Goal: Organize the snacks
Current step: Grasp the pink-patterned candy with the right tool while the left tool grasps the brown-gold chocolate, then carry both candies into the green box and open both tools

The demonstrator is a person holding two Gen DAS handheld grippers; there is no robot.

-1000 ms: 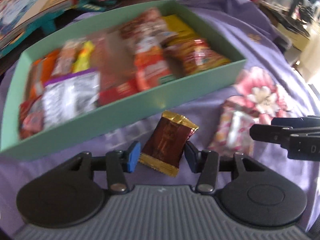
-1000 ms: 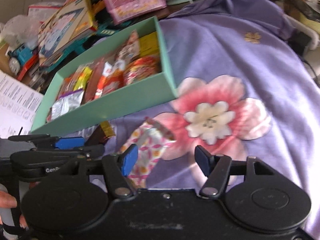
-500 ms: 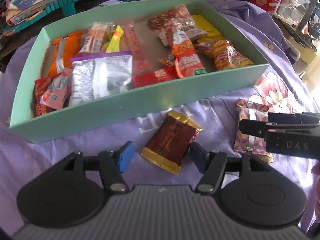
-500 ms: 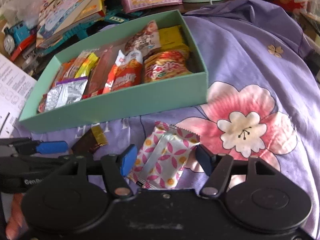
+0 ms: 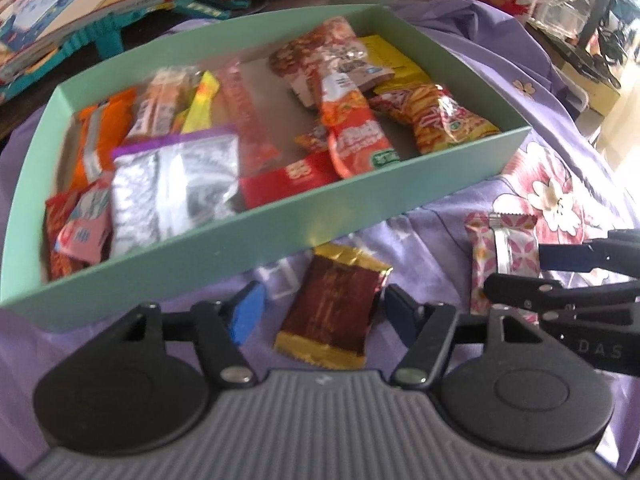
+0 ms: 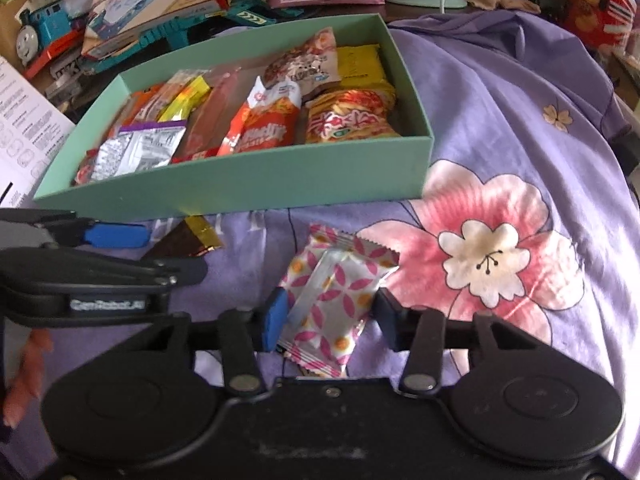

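My left gripper [image 5: 320, 314] straddles the brown-and-gold snack packet [image 5: 332, 312] lying on the purple cloth [image 5: 436, 236] just before the green box [image 5: 280, 236]; its jaws are closing, pads clear of the wrapper. Rightward, my right gripper [image 6: 328, 322] is closing around the pink-patterned packet [image 6: 336, 304], its left pad touching, its right pad just short of the wrapper.

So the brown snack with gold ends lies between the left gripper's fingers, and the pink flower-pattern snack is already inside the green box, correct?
Not quite. The pink flower-pattern snack lies on the purple cloth outside the green box, between the closing right gripper, as the right wrist view shows. The brown snack part is right.
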